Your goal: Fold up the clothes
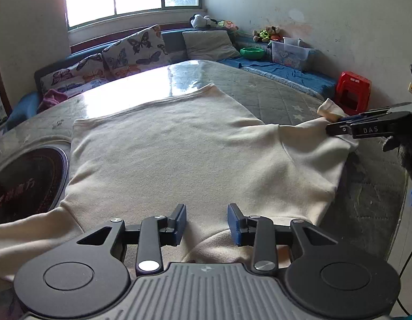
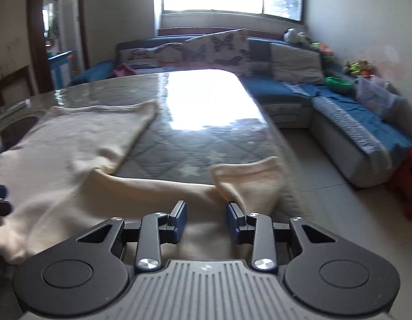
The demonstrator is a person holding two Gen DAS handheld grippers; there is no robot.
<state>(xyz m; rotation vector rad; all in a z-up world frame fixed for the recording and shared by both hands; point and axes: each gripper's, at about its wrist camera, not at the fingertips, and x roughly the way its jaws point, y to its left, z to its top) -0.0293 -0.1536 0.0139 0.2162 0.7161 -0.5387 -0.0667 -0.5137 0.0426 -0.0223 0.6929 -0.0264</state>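
A cream sweater lies flat on the padded table, hem toward the window and neck toward me. My left gripper hovers open just above the neck area with nothing between its fingers. The sweater's right sleeve stretches toward the table's right edge, and its cuff is folded up there. My right gripper is open low over that sleeve just short of the cuff; in the left wrist view the right gripper shows side-on at the cuff. The left sleeve trails off to the lower left.
A round dark cooktop is set into the table at the left. A blue sofa with butterfly cushions wraps around behind and to the right. A red stool stands on the floor by the table's right edge.
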